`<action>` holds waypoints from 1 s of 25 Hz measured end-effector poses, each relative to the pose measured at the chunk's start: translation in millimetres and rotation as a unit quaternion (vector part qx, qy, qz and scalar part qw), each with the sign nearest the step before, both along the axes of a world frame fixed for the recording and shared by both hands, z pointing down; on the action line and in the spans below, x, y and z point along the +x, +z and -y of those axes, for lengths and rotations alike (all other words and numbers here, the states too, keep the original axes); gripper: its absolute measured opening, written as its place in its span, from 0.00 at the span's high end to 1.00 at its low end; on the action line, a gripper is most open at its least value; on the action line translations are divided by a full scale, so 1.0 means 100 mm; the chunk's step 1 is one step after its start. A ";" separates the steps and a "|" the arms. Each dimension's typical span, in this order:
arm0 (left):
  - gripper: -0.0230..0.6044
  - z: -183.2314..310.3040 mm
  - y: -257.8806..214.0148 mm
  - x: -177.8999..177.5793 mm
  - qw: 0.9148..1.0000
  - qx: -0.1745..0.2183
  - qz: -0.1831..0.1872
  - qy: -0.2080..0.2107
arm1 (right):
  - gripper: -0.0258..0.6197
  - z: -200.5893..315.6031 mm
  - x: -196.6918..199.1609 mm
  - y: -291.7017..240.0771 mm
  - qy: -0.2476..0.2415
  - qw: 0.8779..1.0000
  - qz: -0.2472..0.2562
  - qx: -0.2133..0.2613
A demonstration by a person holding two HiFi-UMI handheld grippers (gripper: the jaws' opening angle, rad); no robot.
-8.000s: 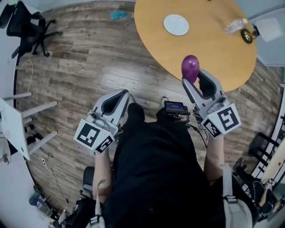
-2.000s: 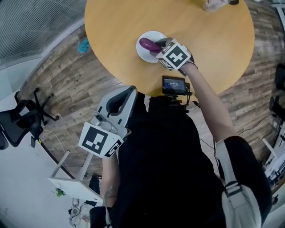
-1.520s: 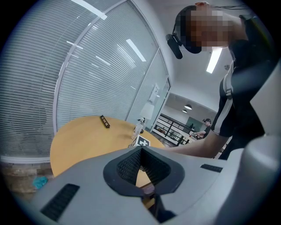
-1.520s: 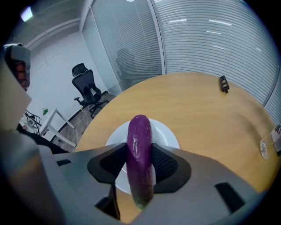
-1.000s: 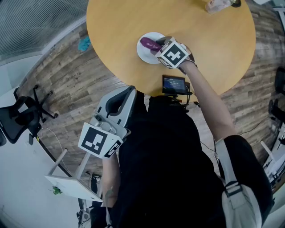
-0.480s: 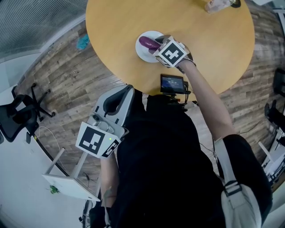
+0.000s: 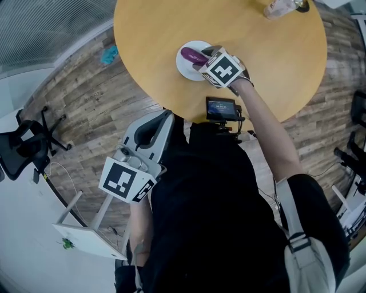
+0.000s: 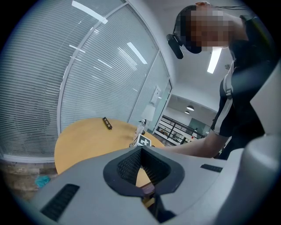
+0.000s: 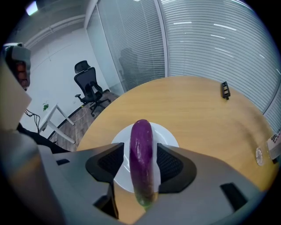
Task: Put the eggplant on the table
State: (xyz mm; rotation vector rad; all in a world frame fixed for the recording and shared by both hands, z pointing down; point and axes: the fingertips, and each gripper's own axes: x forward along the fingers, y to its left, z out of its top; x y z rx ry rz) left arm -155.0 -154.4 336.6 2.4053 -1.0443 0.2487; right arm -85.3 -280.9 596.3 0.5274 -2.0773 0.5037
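- Fingers (image 9: 170, 163) on the right gripper (image 7: 201, 55), how do they stand?
- They are opening. The eggplant (image 9: 142, 154) lies lengthwise between them, and a sliver of white shows between it and one pad, so they no longer press on it.
- Where does the eggplant rest?
- On the white plate (image 9: 169, 134), which sits on the round wooden table (image 7: 274, 63). Its purple end points away from the gripper, and its greenish end reaches past the plate's near rim.
- Does the plate hold anything else?
- No, only the eggplant.
- Any other container?
- One clear plastic item (image 7: 277, 7) at the table's far edge. I can't tell what is inside.
- And the left gripper (image 7: 167, 117)?
- Its fingers (image 8: 127, 169) meet at the tips with nothing between them. It hangs beside the person's body, off the table and over the wood floor (image 7: 86, 97).
- What differs from eight seconds ago?
- Back then the right fingers held the eggplant up in the air near the table's edge, and the plate was bare. Now the eggplant is down on the plate.
- And since two seconds ago?
- From the head view, almost nothing. The eggplant was already on the plate with the right gripper over it, and the left gripper sits in the same spot.
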 end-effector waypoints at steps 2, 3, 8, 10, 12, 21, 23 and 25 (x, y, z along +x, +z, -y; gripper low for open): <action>0.95 -0.02 -0.02 -0.01 1.000 0.003 0.000 0.000 | 0.61 0.00 0.00 -0.04 -0.001 1.000 0.001 0.003; 0.95 -0.02 -0.03 -0.01 1.000 0.004 0.000 0.000 | 0.61 -0.01 0.01 -0.07 -0.001 1.000 0.001 0.005; 0.95 -0.05 -0.09 0.00 1.000 0.013 -0.001 0.007 | 0.61 -0.02 0.07 -0.25 0.010 1.000 0.008 0.017; 0.95 -0.06 -0.11 0.02 1.000 0.016 -0.001 0.010 | 0.61 -0.03 0.12 -0.33 0.019 0.999 0.013 0.023; 0.95 -0.09 -0.12 0.02 1.000 0.019 -0.001 0.012 | 0.61 -0.05 0.16 -0.39 0.025 0.999 0.019 0.030; 0.95 -0.22 -0.14 0.10 0.999 0.026 0.001 0.020 | 0.72 -0.27 0.32 -0.85 0.040 0.995 0.049 0.081; 0.95 -0.26 -0.16 0.11 0.999 0.029 0.001 0.018 | 0.75 -0.35 0.34 -0.96 0.035 0.994 0.054 0.092; 0.95 -0.29 -0.18 0.11 0.999 0.033 -0.001 0.015 | 0.81 -0.40 0.35 -1.06 0.037 0.992 0.063 0.103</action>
